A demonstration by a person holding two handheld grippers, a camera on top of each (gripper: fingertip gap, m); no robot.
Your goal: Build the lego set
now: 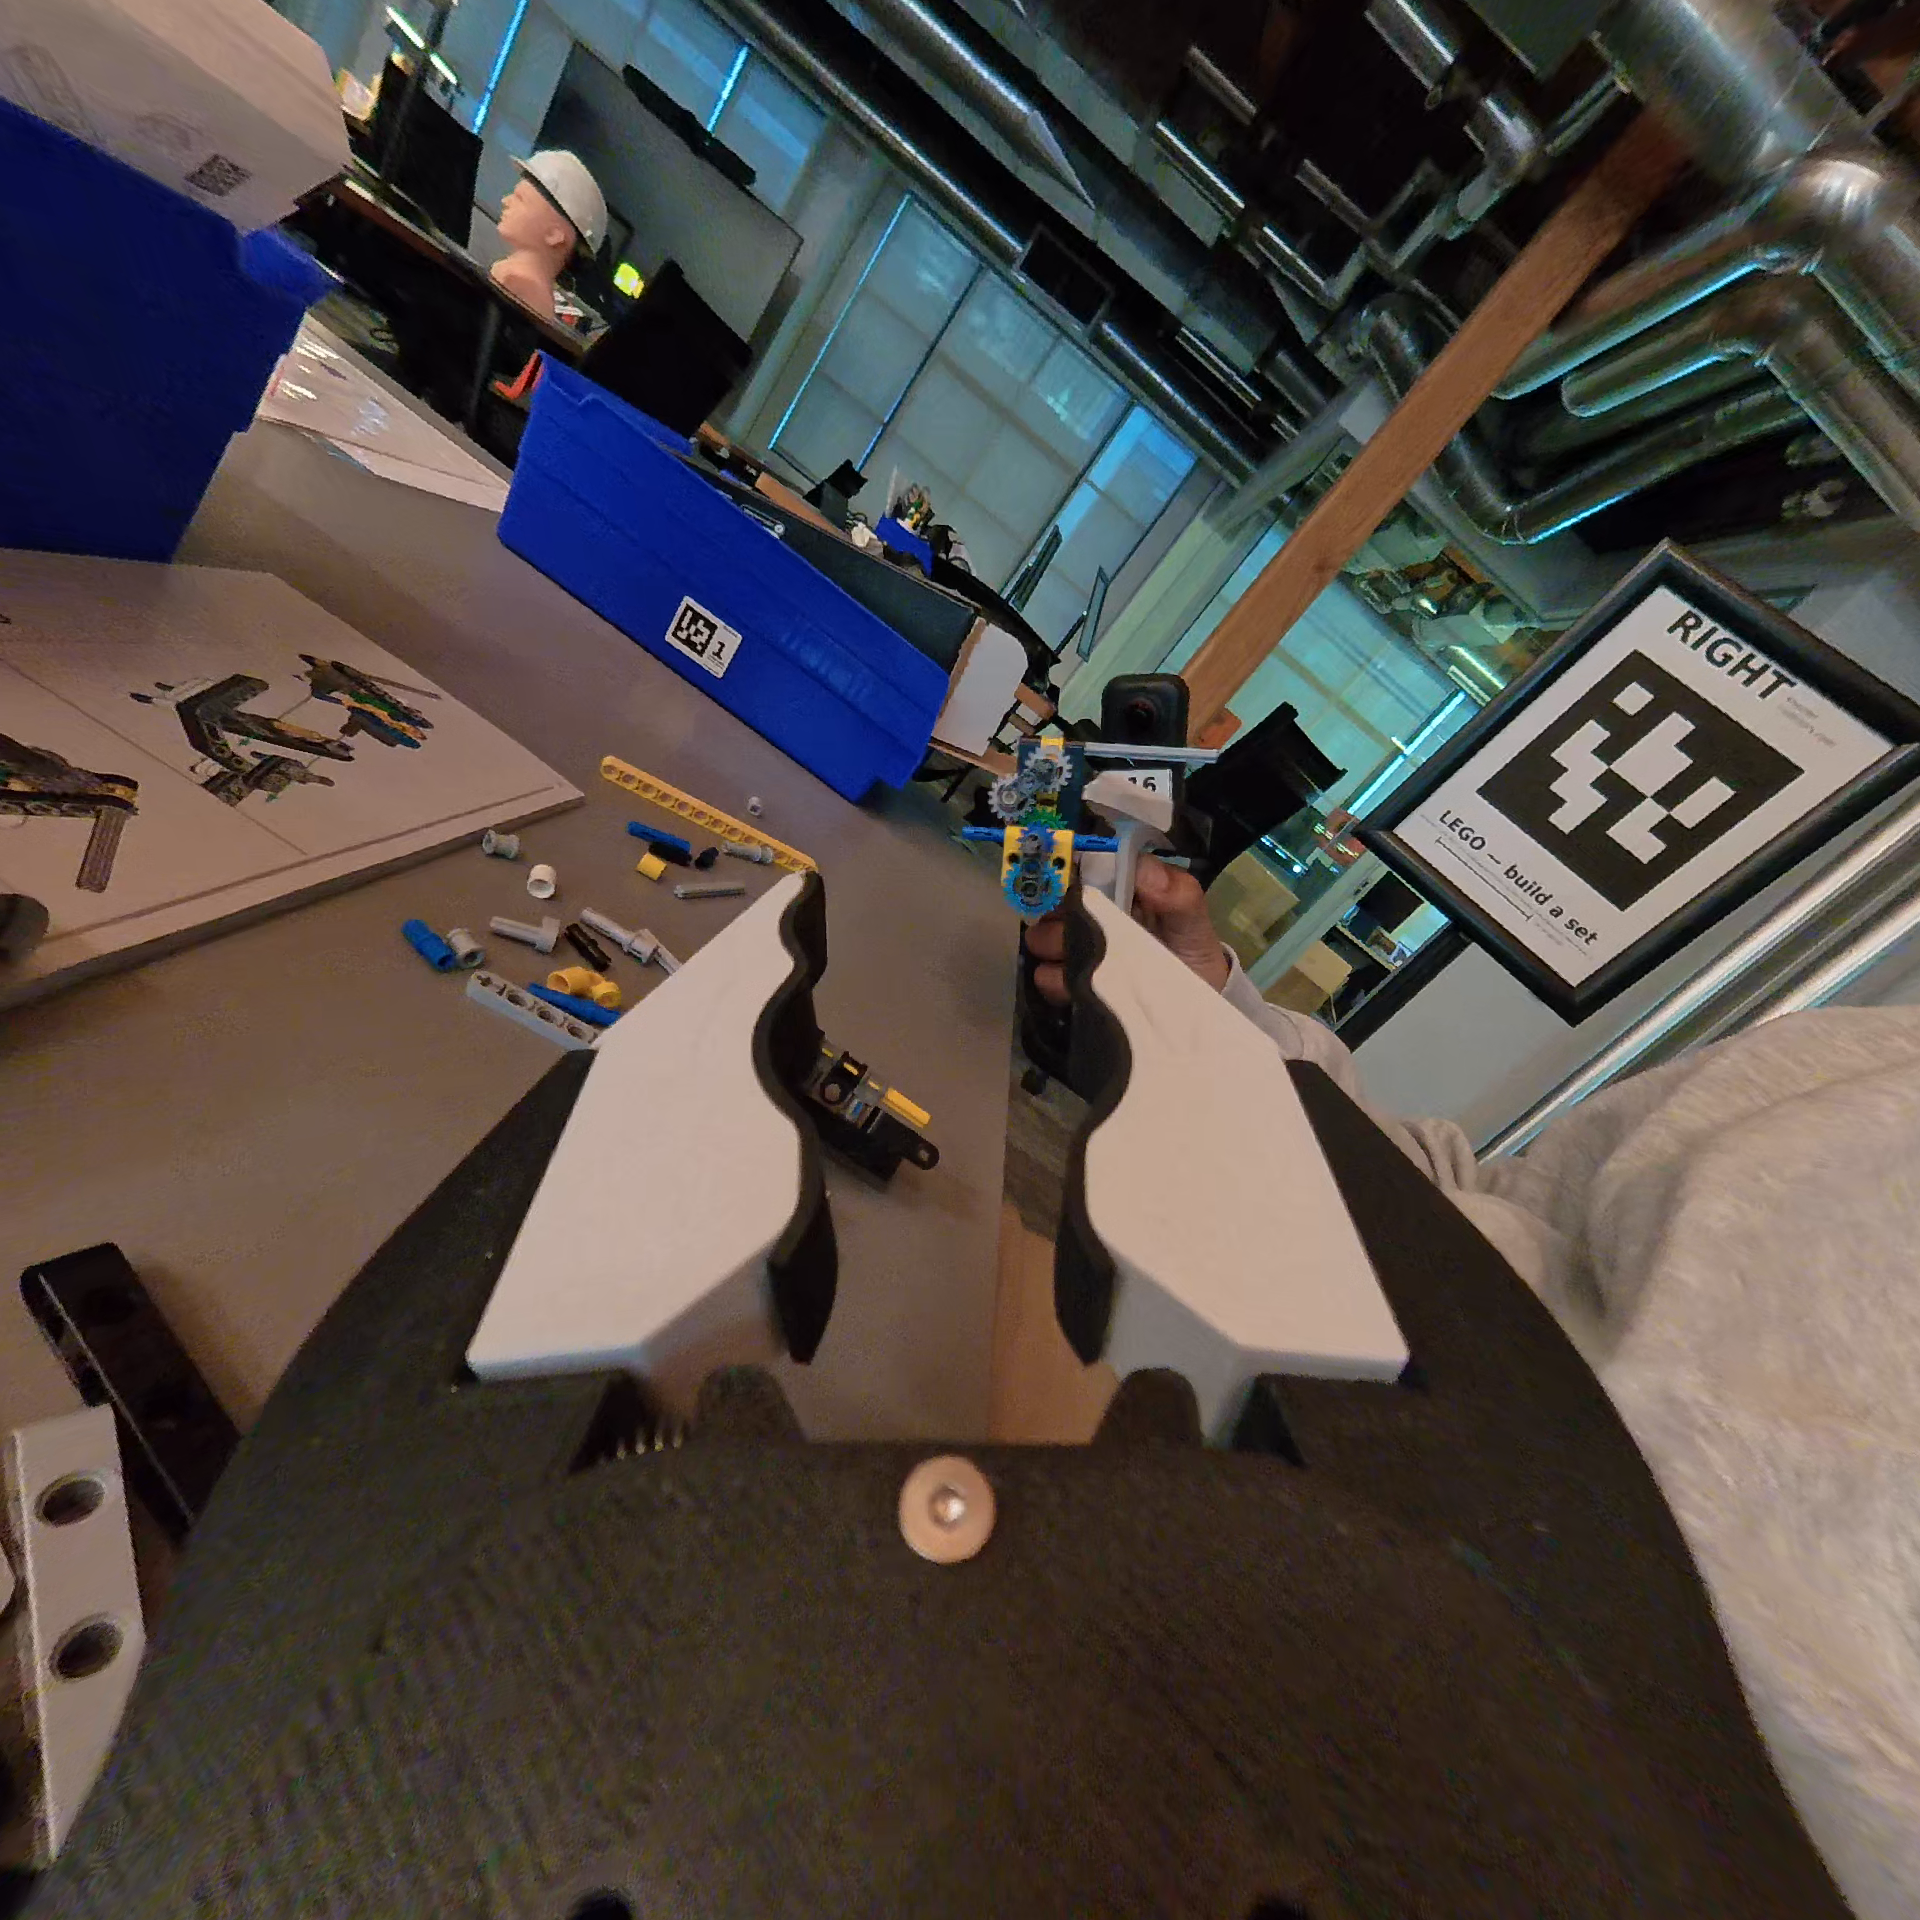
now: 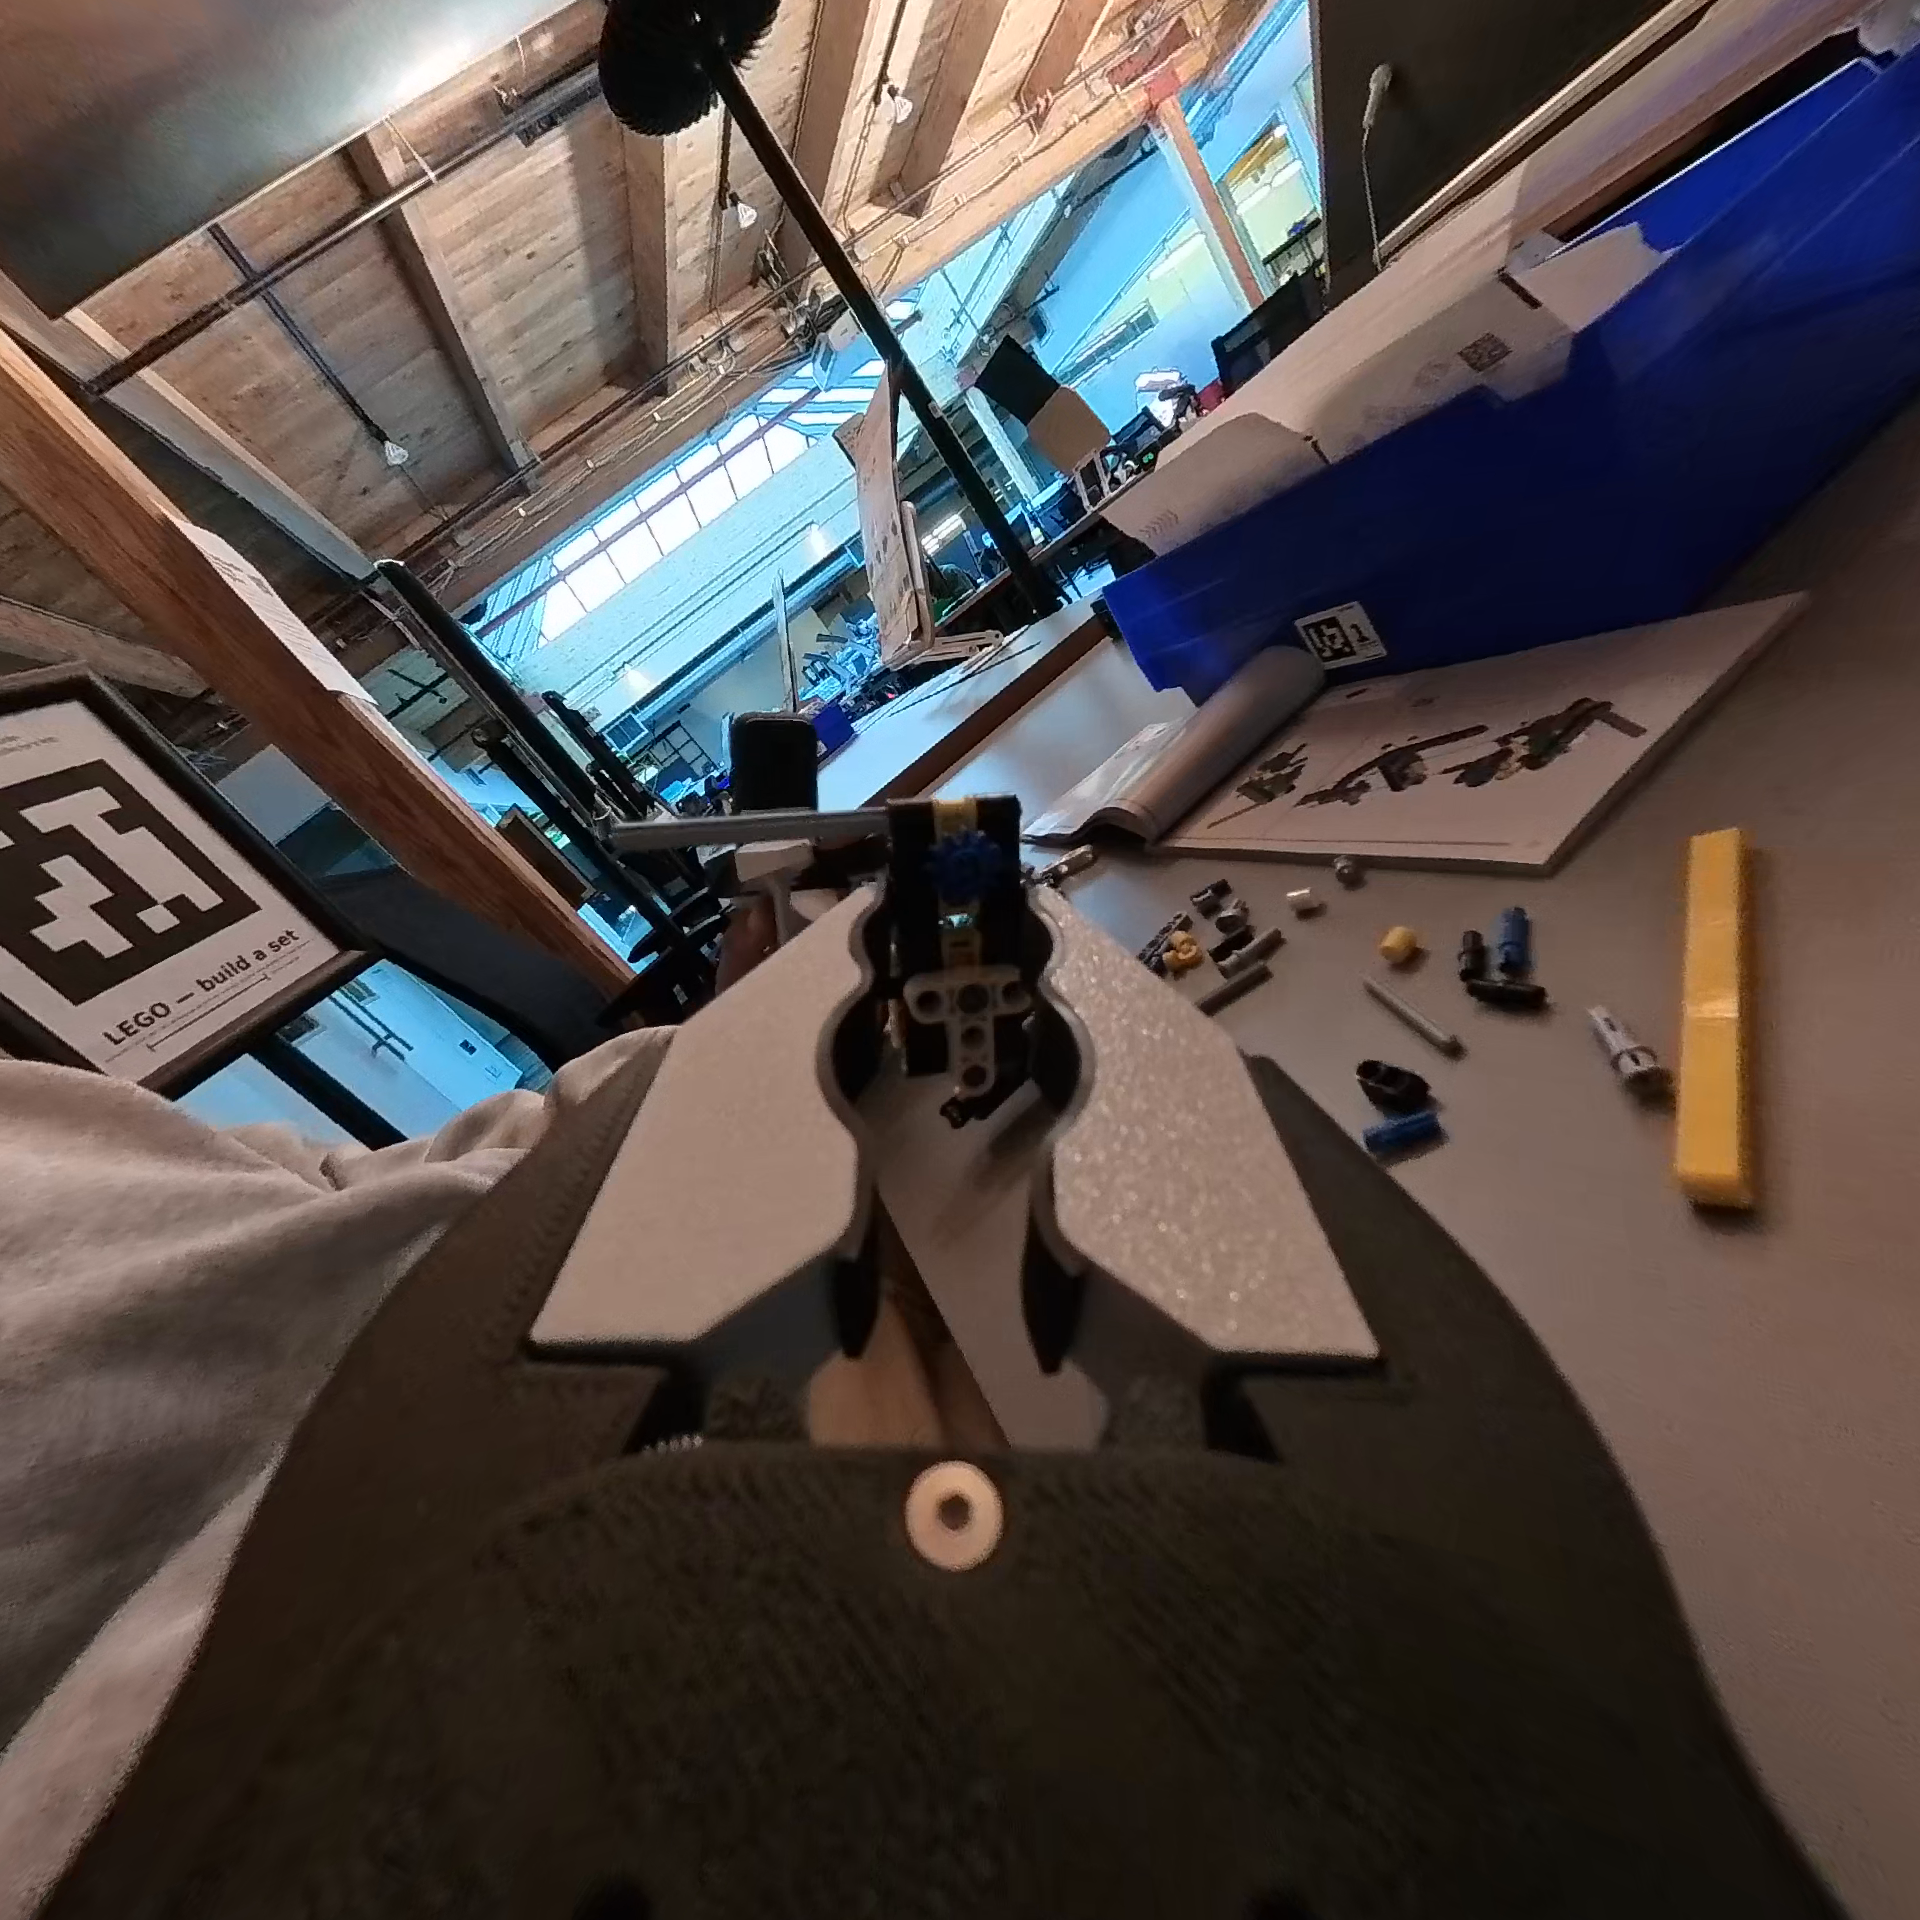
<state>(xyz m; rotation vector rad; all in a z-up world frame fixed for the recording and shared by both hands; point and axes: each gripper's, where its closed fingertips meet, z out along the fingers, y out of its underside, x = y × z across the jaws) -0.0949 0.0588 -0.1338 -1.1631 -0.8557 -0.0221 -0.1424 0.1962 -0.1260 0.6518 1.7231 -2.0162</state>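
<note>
My right gripper (image 2: 951,912) is shut on a lego assembly (image 2: 948,935): a black frame with a blue gear, a grey T-shaped piece and a grey axle sticking out to the left. It is held up in the air. The left wrist view shows this assembly (image 1: 1034,831) from its gear side, yellow and blue, beyond my left fingertips. My left gripper (image 1: 943,899) is open and empty. A small black and yellow sub-assembly (image 1: 868,1107) lies on the grey table (image 1: 312,1091), seen in the gap between the left fingers. Several loose lego pieces (image 1: 561,925) lie on the table.
An open instruction booklet (image 1: 260,748) lies on the table; it also shows in the right wrist view (image 2: 1455,769). A long yellow beam (image 2: 1714,1018) lies by the loose pieces. Blue bins (image 1: 727,603) stand behind. A framed marker sign (image 1: 1642,790) stands off the table edge. A grey sleeve (image 2: 208,1299) is close. There is about 15 centimeters between the tips of the two grippers.
</note>
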